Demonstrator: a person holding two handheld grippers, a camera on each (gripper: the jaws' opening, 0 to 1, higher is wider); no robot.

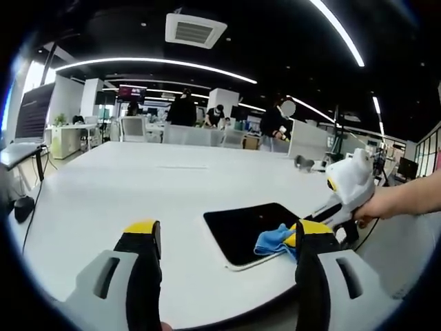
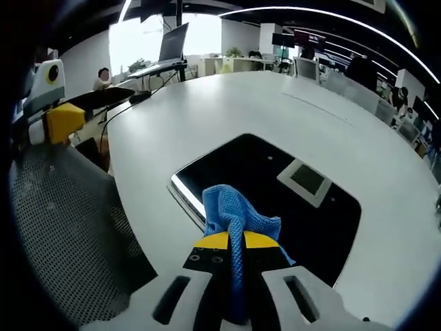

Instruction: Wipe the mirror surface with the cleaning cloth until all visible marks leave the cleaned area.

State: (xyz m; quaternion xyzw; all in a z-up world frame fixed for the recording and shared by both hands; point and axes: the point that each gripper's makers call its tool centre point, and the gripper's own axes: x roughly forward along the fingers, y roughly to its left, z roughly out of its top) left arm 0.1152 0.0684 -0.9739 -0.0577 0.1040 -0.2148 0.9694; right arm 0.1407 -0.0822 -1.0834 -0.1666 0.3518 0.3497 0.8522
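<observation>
Blue cloth (image 2: 234,221) pinched on mirror (image 2: 275,200); people (image 1: 182,109) beyond.

Blue cloth (image 2: 234,215) (waffle-textured), dark mirror (image 2: 275,200), white table (image 2: 207,110).

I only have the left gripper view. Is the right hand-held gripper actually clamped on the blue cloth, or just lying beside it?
Observer: Clamped. In the right gripper view, the right hand-held gripper has its jaws shut on the blue cloth.
Operator: Where does the cloth sit on the mirror?
Observer: Bunched over the bright near edge of the mirror, with most of the dark glass beyond it.
Operator: Any marks on that glass?
Observer: A pale square reflection shows there; any finer marks are too small to tell.
</observation>
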